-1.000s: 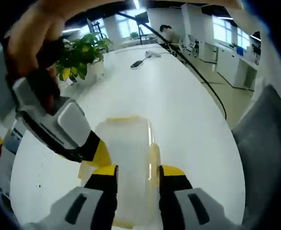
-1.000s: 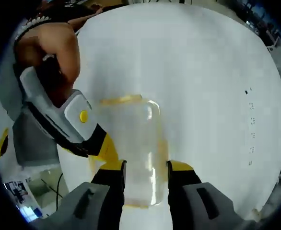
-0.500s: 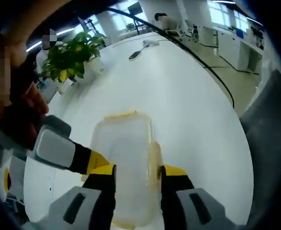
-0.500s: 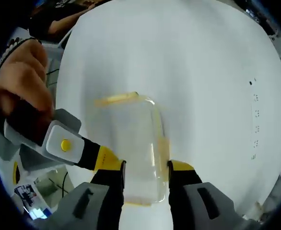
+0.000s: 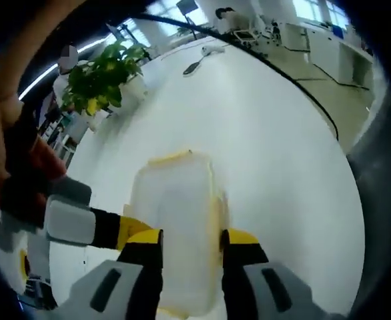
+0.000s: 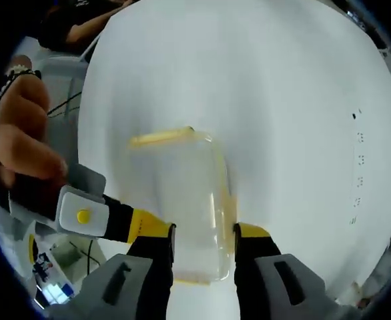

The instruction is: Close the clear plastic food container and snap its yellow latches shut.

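Note:
The clear plastic container [image 5: 174, 220] lies on the white table [image 5: 275, 147] with its lid on. A yellow latch [image 5: 170, 159] shows at its far end and another [image 5: 216, 215] along its right side. My left gripper [image 5: 190, 248] hovers over the container's near end, jaws apart on either side. In the right gripper view the same container [image 6: 181, 200] shows a far latch [image 6: 161, 138] and a side latch [image 6: 226, 205]; my right gripper [image 6: 203, 241] stands likewise over its near end, jaws apart. Each view has the other gripper [image 5: 82, 223] [image 6: 89, 217] entering from the left, its yellow tip at the container's near left corner.
A potted plant [image 5: 99, 83] stands at the table's far left, with a dark handset [image 5: 191, 68] and a cable beyond it. A hand [image 6: 19, 143] grips the other gripper. Small black marks [image 6: 357, 153] dot the table to the right. Office desks lie past the table's edge.
In both views the other gripper has dropped lower and lies flatter, its tip staying at the container's near left corner. Both cameras shifted slightly. The container has not moved.

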A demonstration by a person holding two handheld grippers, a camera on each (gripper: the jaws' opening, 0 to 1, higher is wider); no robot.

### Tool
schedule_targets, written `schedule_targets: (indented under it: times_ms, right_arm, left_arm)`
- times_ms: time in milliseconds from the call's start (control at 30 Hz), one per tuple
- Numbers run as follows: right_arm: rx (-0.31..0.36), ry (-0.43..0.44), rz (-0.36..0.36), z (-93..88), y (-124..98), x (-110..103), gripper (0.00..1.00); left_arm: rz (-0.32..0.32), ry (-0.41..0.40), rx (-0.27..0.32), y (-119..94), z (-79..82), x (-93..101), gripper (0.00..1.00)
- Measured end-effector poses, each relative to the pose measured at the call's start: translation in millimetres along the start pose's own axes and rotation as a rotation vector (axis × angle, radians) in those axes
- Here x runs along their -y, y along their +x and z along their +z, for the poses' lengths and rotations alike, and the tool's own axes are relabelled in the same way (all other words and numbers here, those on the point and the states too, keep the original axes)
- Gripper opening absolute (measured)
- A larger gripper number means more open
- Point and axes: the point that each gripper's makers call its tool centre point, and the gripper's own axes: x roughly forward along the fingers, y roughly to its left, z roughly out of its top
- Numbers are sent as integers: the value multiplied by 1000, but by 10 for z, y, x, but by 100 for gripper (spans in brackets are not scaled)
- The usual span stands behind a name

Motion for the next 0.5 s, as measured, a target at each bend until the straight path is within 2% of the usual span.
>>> schedule_targets:
  times_ms: [200,333,500]
  right_arm:
    - [31,-17,29,1,-6,12,31]
    - [51,20,115,14,26,35,31]
    - [50,-7,161,20,45,60,29]
  left_arm:
    - [-7,-3,11,22,48,-14,28]
    - [-9,-1,31,24,56,-15,28]
    - [-22,0,28,29,57,-17,28]
